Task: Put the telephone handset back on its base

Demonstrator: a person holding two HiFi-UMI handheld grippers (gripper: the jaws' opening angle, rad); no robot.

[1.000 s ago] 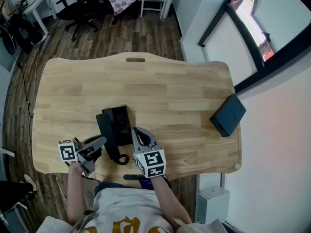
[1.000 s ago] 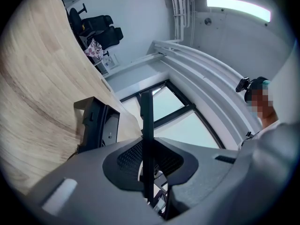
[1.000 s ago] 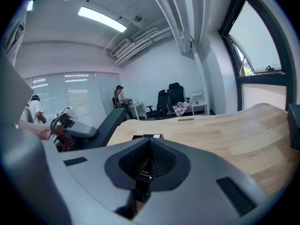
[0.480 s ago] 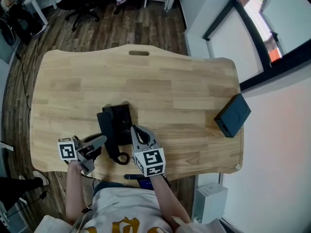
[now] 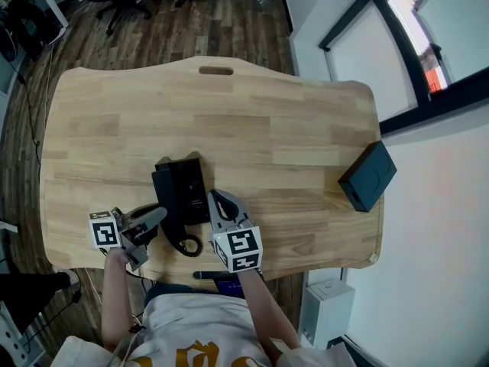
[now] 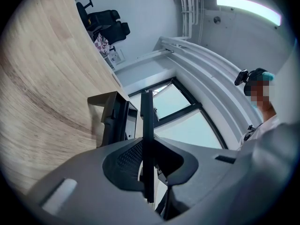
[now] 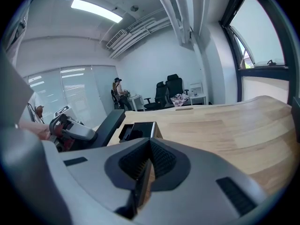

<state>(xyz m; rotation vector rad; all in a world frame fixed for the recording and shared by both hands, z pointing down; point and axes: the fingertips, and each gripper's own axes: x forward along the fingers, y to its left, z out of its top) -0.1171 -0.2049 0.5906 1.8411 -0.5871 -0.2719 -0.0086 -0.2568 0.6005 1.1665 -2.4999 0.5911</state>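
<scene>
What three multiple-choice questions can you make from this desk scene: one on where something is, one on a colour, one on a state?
1. Where does the dark box lie on the table?
A beside the telephone
B at the right edge, as the head view shows it
C in the middle

2. What colour is the telephone?
A white
B red
C black

3. How do the jaws of the right gripper stand?
A together, with nothing between them
B wide apart round the telephone
C clamped on the dark box

Answers:
1 B: the head view shows the box alone at the table's right edge, far from the telephone.
2 C: the whole set is black against the pale wood.
3 A: the right gripper view shows the jaws meeting, with the telephone well beyond them.
</scene>
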